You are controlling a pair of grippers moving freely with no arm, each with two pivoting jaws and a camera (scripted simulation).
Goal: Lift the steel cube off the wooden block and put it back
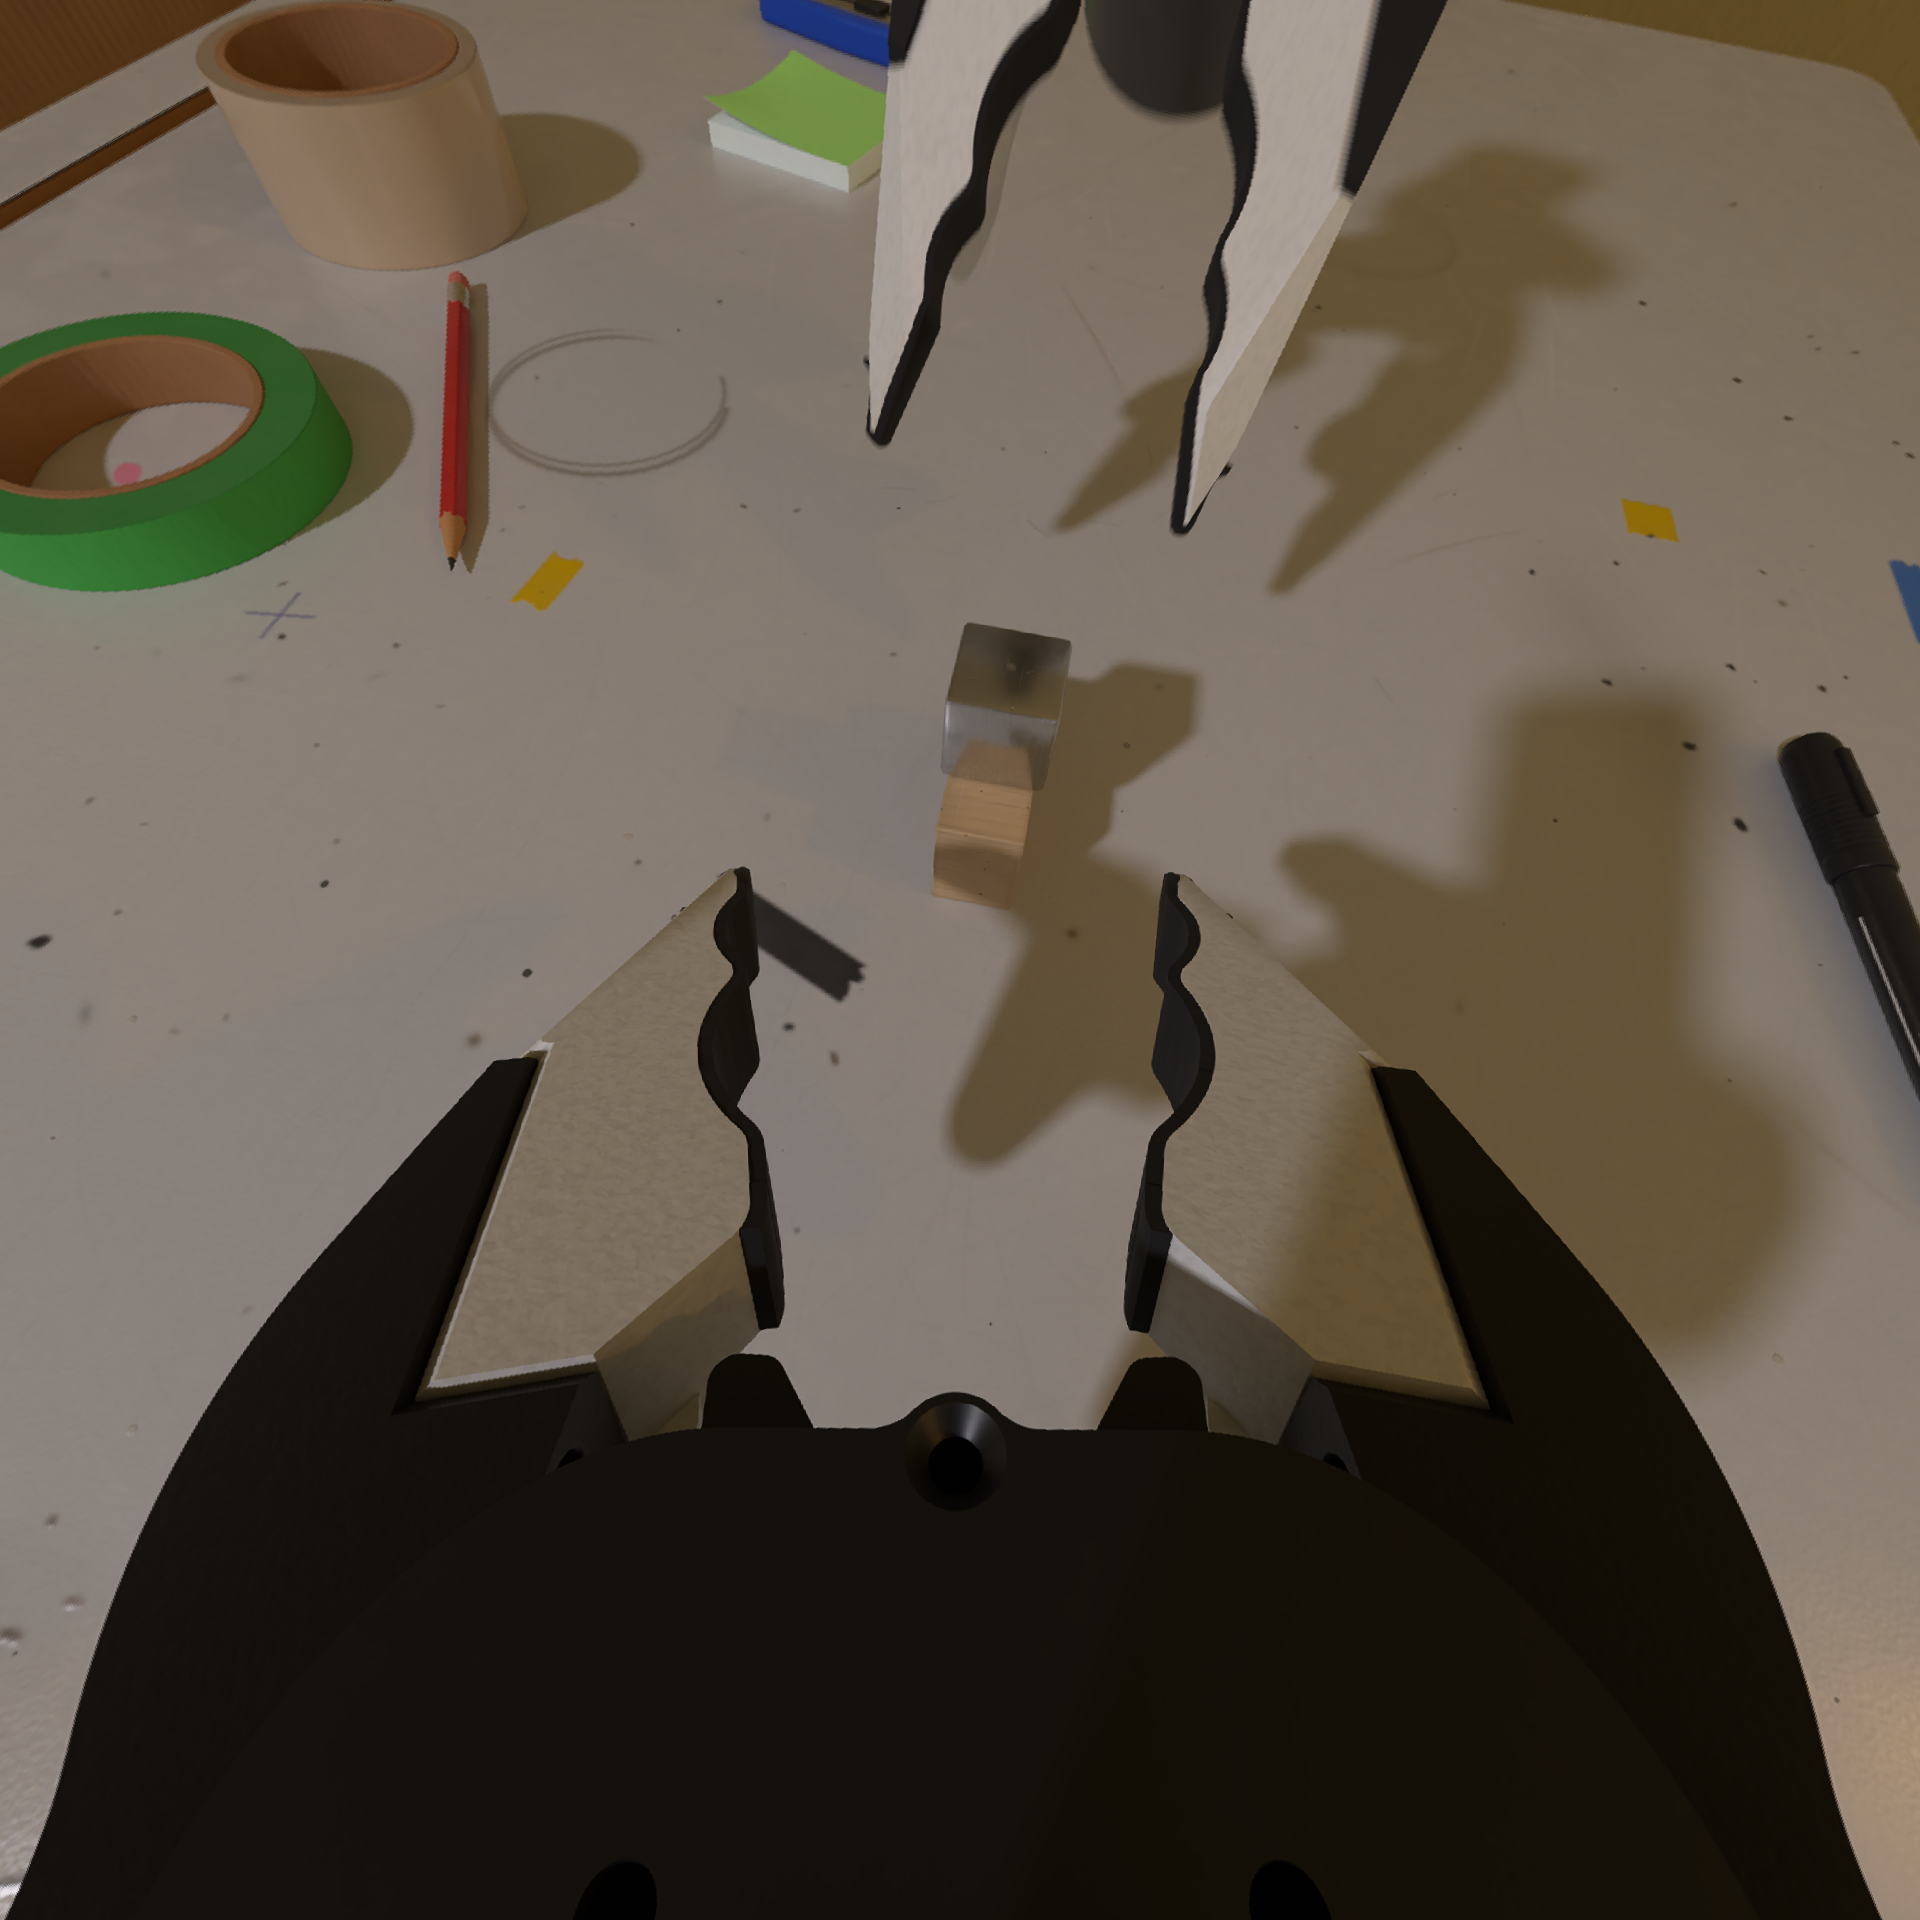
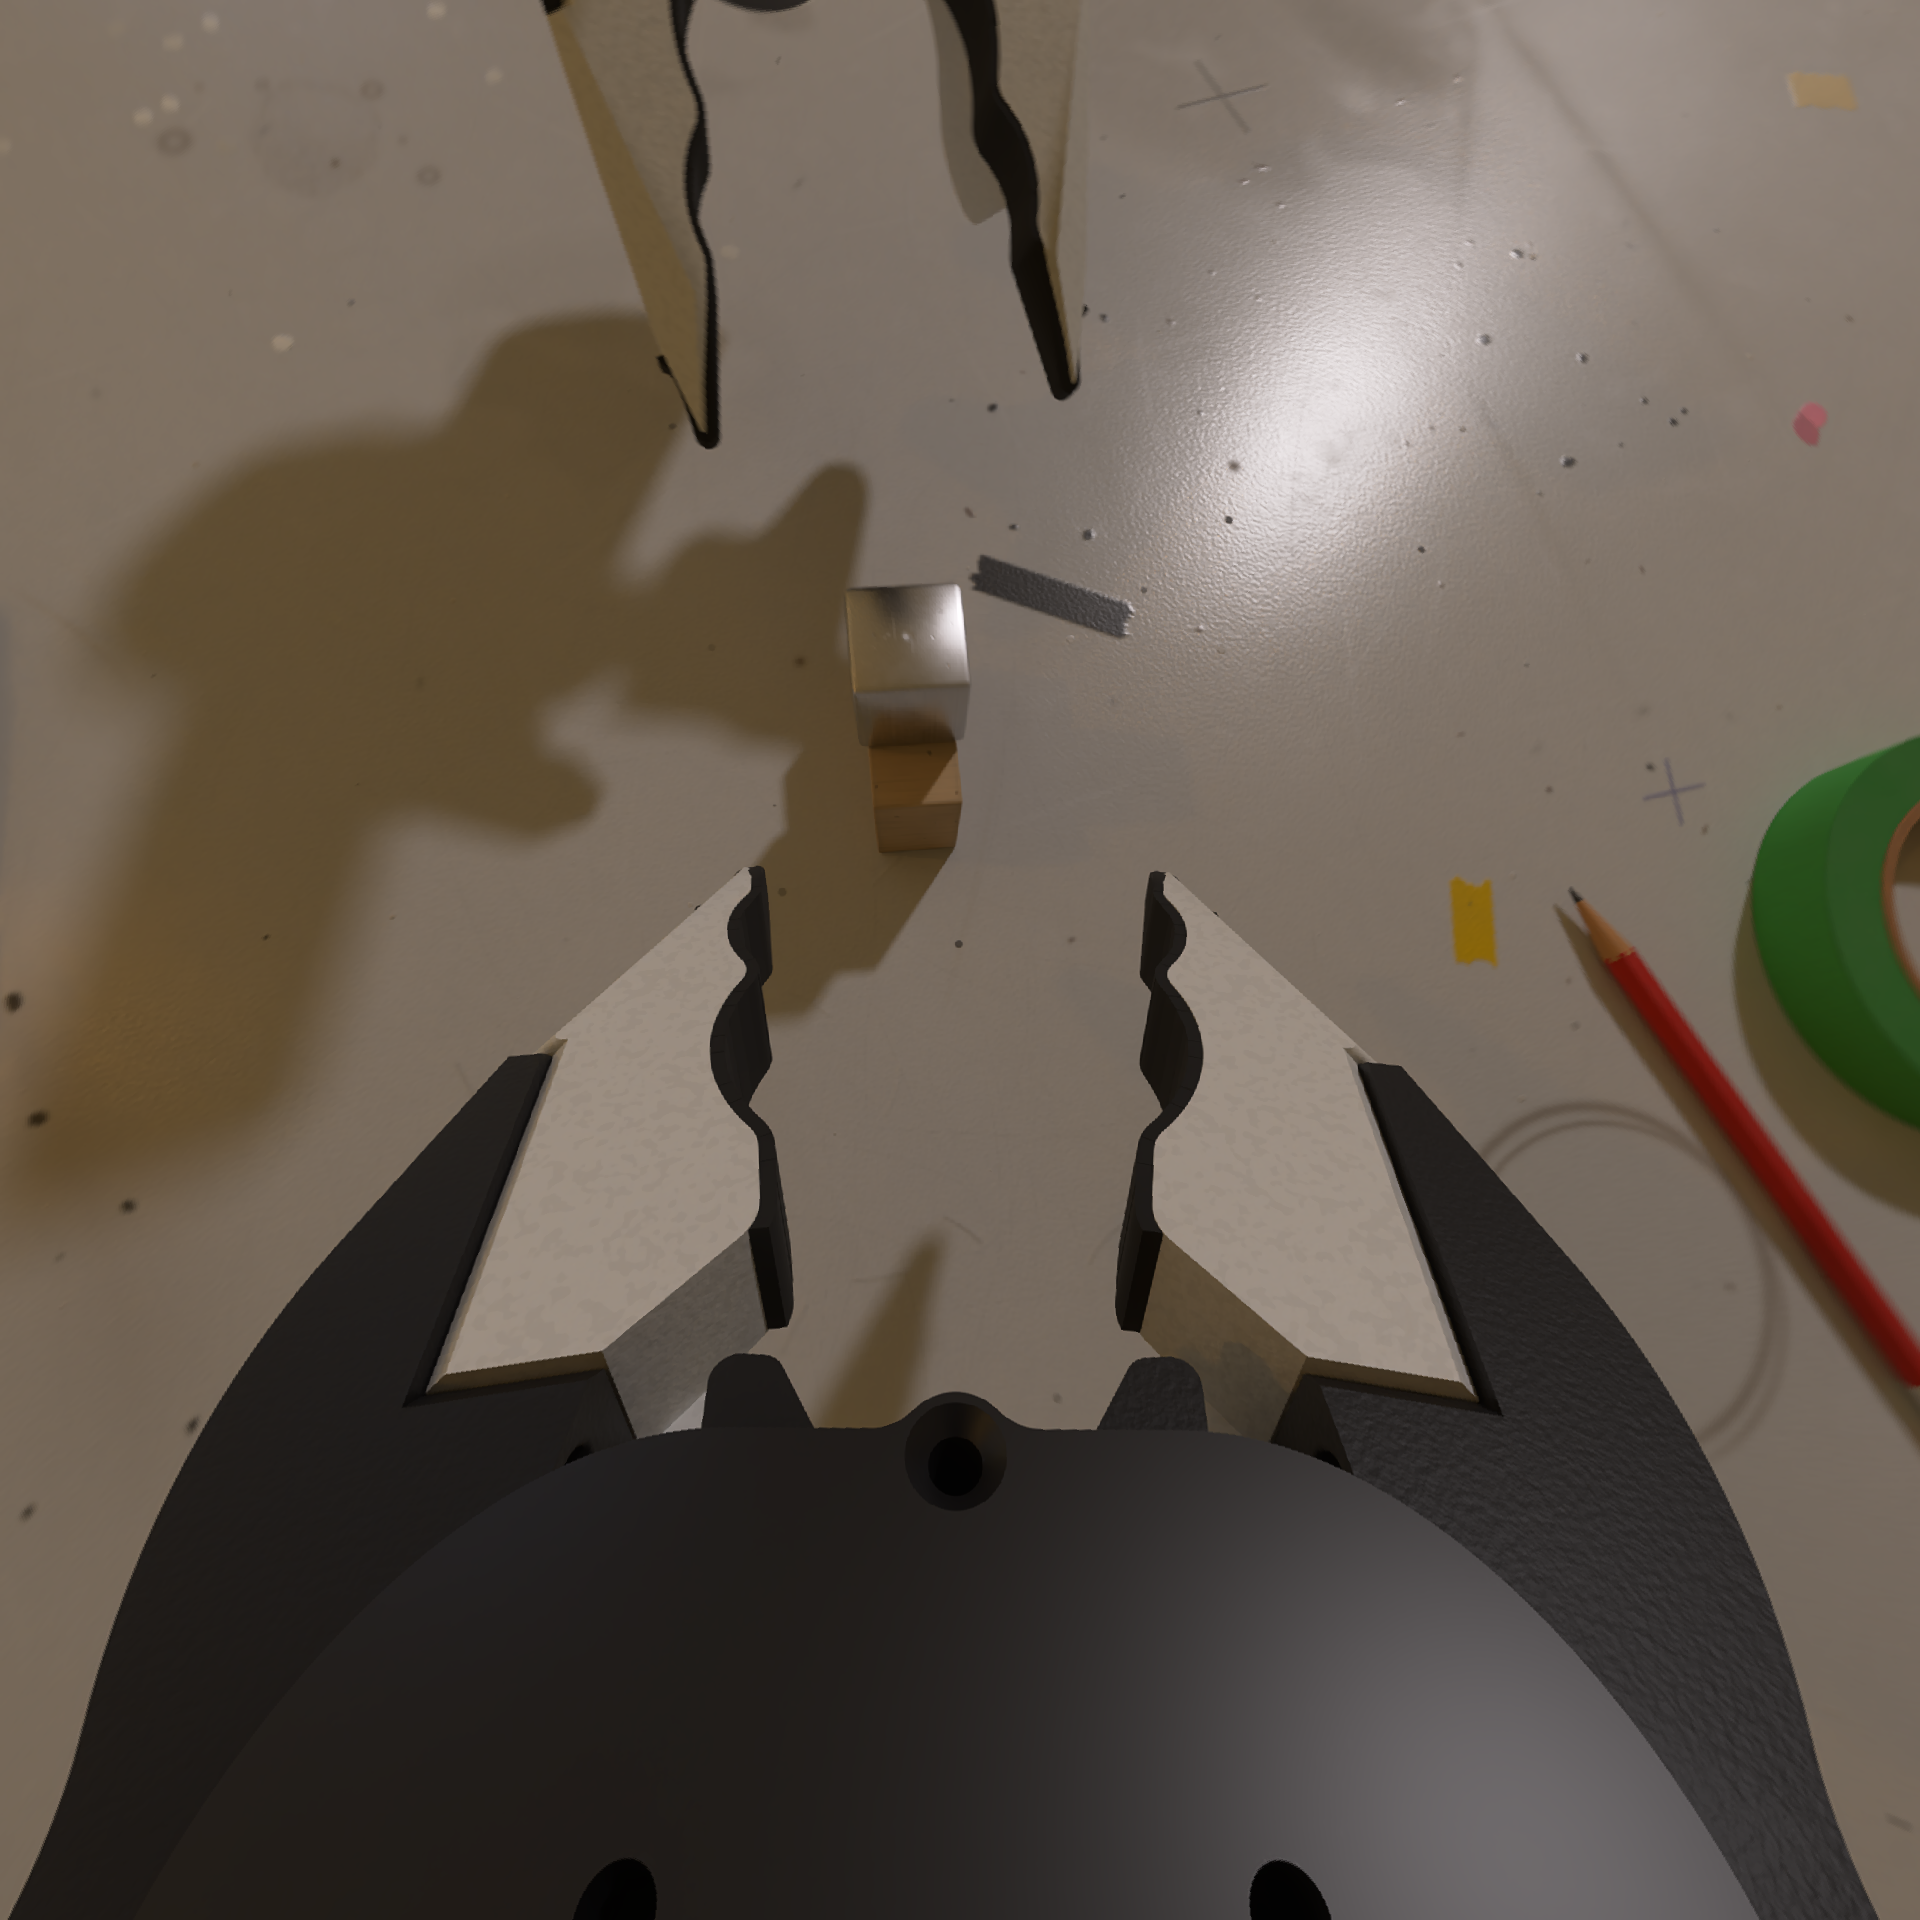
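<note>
Steel cube (image 1: pixel 1006 698) sits on wooden block (image 1: pixel 980 840) — our left gripper (image 1: pixel 956 881) and right gripper (image 2: pixel 954 878) both spread, empty; whether lift-and-return is done or pending, we can't tell.

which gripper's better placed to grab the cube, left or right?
Marginal, leaning left gripper: open, and the shiny steel cube on the small wooden block sits near its centreline. The right gripper, also open, sees the stack slightly off-centre.

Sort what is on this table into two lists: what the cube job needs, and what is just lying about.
Needed:
steel cube, on top of the wooden block
left claw, open
right claw, open

Lying about:
green tape roll
tan tape roll
red pencil
black marker
green sticky notes
</note>
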